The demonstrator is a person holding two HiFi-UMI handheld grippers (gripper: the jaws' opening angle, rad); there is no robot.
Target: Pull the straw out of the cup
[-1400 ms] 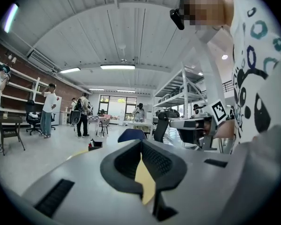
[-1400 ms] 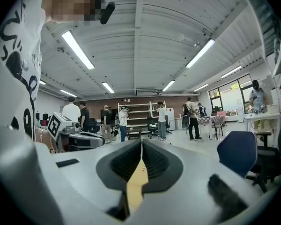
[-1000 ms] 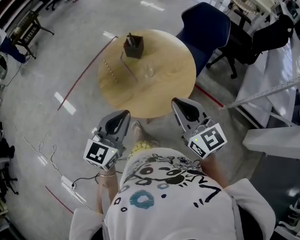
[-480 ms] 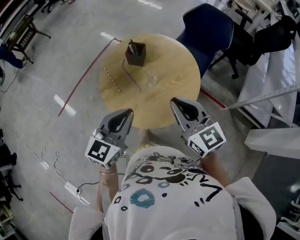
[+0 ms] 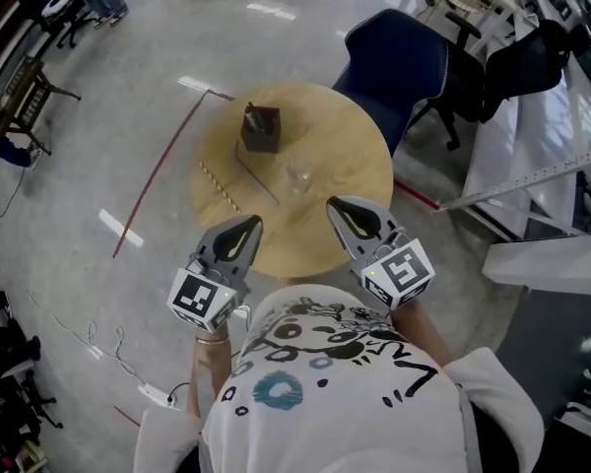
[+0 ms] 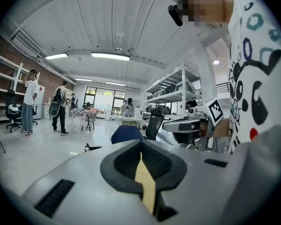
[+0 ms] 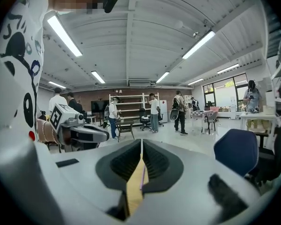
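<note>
2 grippers: I've got both low in the head view, at the near edge of the table, tips pointing up-frame. Neither touches anything.
L claw: left gripper (image 5: 242, 231) has its pads pressed together w/ nothing pinched. In its own view only a tan sliver of tabletop shows under the closed seam.
R claw: right gripper (image 5: 345, 210) is likewise closed tight on nothing. A thin purple line shows in the tan sliver, and I can't tell what it is.
Table: round wooden table (image 5: 350, 156), centre of the head view.
Container: dark square container (image 5: 261, 128) stands upright on the upper-left part of the tabletop. Too small for me to tell if anything stands in it.
Cup: clear cup (image 5: 297, 177) is near the table's middle, faint, lower right of the container.
Straw: dark straw (image 5: 257, 174) lies flat on the top. It runs diagonally from just below the container toward the lower right, passes left of the clear cup, and is well apart from both claws.
2nd straw: pale speckled straw (image 5: 220, 187) also lies flat, left of the dark one and approx. parallel.
Chair: blue chair (image 5: 394, 57) sits at upper right, past the table.
Floor: red line (image 5: 163, 166) runs left of the table.
</note>
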